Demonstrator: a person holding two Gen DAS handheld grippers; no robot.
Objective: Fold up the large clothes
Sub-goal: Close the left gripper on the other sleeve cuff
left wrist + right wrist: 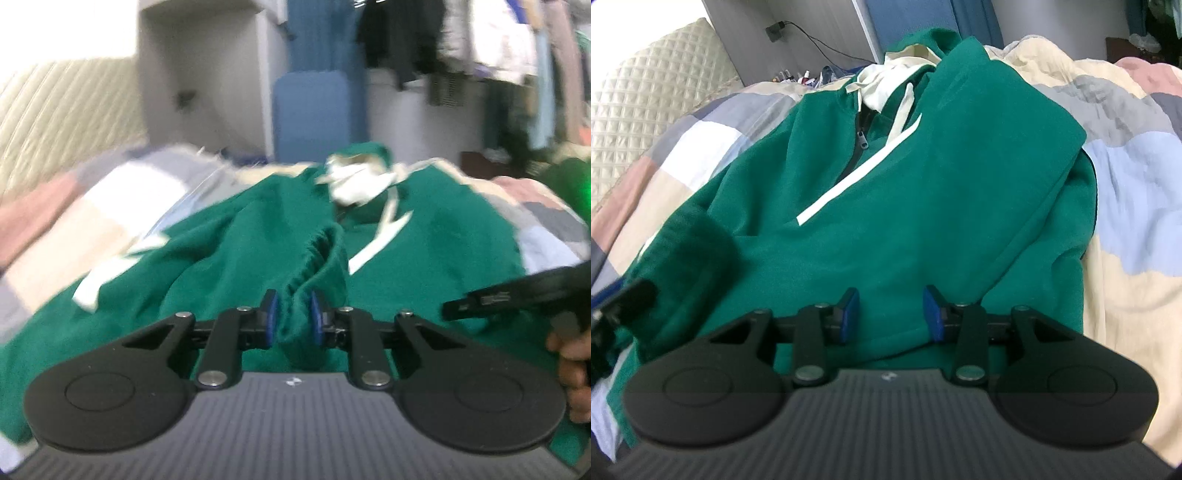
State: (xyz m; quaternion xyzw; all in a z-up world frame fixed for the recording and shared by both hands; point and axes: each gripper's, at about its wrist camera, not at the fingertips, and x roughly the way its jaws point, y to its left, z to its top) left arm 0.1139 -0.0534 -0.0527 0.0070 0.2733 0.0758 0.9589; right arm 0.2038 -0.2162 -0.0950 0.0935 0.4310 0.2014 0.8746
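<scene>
On the bed's patchwork quilt (1126, 236) the green zip hoodie (923, 192) lies spread front-up, and I have my left hand-held gripper (293, 319) pinching its ribbed sleeve cuff (314, 266) between the blue pads. My right hand-held gripper (891, 314) hovers spread over the hem, gripping nothing. I judge this the sleeve-folding step; next I'd carry the cuff across the chest and lay it flat.
</scene>
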